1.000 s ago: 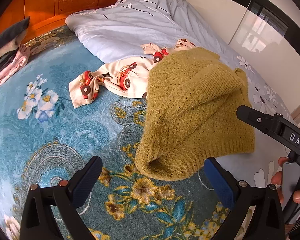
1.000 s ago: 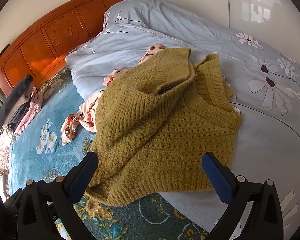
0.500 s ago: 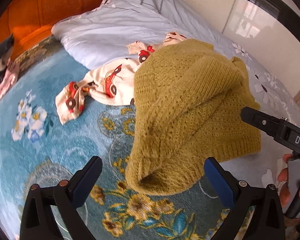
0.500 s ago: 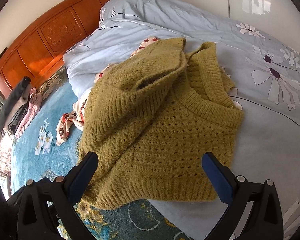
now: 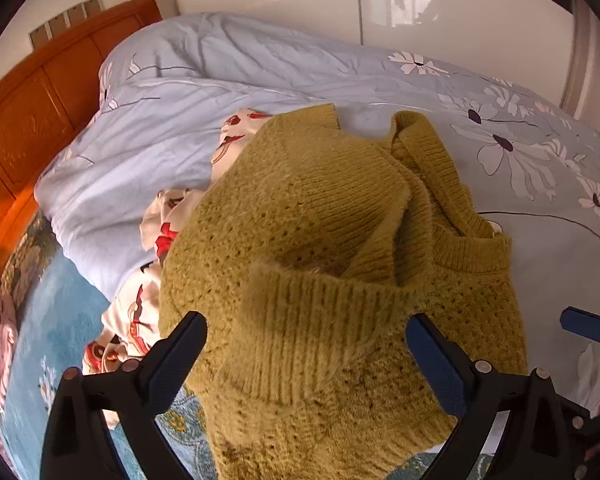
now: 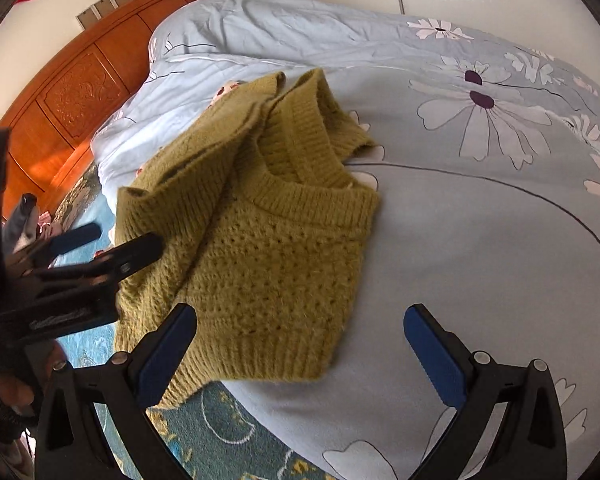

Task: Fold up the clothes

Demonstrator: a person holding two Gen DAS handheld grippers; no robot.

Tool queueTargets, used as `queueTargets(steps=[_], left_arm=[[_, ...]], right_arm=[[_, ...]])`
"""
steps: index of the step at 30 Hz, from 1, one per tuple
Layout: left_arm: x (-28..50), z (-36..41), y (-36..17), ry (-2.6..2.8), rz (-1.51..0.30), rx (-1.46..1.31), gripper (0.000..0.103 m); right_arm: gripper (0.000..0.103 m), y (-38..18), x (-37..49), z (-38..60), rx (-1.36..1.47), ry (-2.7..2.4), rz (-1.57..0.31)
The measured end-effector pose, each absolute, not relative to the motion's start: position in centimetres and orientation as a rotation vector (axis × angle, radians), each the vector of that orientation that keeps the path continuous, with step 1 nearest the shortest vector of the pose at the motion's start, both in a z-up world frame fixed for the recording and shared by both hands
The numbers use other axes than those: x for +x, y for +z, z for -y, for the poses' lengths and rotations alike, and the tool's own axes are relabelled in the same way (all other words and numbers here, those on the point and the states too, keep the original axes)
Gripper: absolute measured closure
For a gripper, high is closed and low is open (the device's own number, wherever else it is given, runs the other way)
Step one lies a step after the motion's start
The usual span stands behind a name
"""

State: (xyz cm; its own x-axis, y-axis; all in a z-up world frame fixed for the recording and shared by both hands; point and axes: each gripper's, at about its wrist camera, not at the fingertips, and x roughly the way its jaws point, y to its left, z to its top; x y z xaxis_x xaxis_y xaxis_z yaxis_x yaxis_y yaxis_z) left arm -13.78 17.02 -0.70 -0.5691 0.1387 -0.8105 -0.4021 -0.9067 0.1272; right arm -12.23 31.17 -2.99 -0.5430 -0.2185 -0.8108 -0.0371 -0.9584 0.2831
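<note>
The sweater (image 5: 340, 280) lies crumpled on the bed, half on the pale duvet (image 6: 480, 240) and half on the teal blanket (image 5: 60, 312), its left part covering a cream garment with red cars (image 5: 140, 308). It looks like a thick, loose knit: soft, floppy and fairly light, with nothing stiff in it, so I'd expect it to sag and stretch from wherever it is lifted, and the open stitches could snag on a pad. The ribbed bands look like the firmest places to pinch. One sleeve is thrown across the body, its cuff (image 5: 312, 312) sitting right between the fingers of the left gripper (image 5: 304, 356), whose jaws stand apart and have just been narrowing, with no pad pressing on the wool yet. The right gripper (image 6: 300, 348) hangs with jaws wide apart over the hem (image 6: 260, 356), holding nothing. From its view the long axis runs from the hem near me up to the neckline (image 6: 312, 196), which points toward the far side of the bed, angled a little off the headboard (image 6: 80, 96).
</note>
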Motion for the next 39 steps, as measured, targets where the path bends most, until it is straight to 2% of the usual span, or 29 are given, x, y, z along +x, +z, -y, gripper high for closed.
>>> queueTargets(steps=[2, 3, 5, 6, 10, 16, 21, 22, 25, 29, 33, 39], left_arm=[[-14.4, -16.7, -0.8, 2.523, -0.393, -1.305, 0.047], [-14.7, -16.2, -0.8, 2.528, -0.333, -1.33, 0.053], [-15.0, -14.9, -0.4, 2.552, -0.228, -1.348, 0.078], [-15.1, -14.2, -0.1, 2.569, -0.187, -1.349, 0.084], [-14.3, -9.9, 2.6, 2.687, -0.014, -1.29, 0.086], [-10.8, 2.1, 7.1, 2.908, 0.344, -1.185, 0.087], [-4.2, 14.2, 6.3, 3.01, 0.693, -1.264, 0.087], [-2.3, 15.7, 5.6, 3.026, 0.717, -1.293, 0.087], [3.3, 19.0, 3.7, 3.082, 0.667, -1.407, 0.088], [9.7, 21.4, 0.2, 2.862, 0.776, -1.673, 0.088], [13.0, 18.6, -0.6, 2.654, 0.691, -1.726, 0.088], [11.8, 12.8, -0.9, 2.456, 0.578, -1.702, 0.087]], right_arm=[[0.0, -3.1, -12.0, -31.4, 1.448, -2.643, 0.406], [0.0, -3.1, -11.9, -31.5, 1.451, -2.643, 0.41], [0.0, -3.2, -11.7, -31.7, 1.455, -2.648, 0.416], [0.0, -3.1, -11.6, -31.7, 1.459, -2.65, 0.417], [0.0, -2.8, -11.2, -31.3, 1.458, -2.649, 0.409], [0.0, -2.1, -10.6, -30.0, 1.444, -2.647, 0.41], [0.0, -1.6, -10.0, -28.1, 1.448, -2.628, 0.369], [0.0, -1.6, -10.1, -27.7, 1.447, -2.623, 0.365], [0.0, -1.5, -10.0, -26.5, 1.445, -2.608, 0.339], [0.0, -1.5, -9.9, -24.8, 1.455, -2.582, 0.308], [0.0, -1.7, -9.5, -23.0, 1.473, -2.557, 0.248], [0.0, -3.5, -9.1, -20.6, 1.538, -2.499, 0.216]])
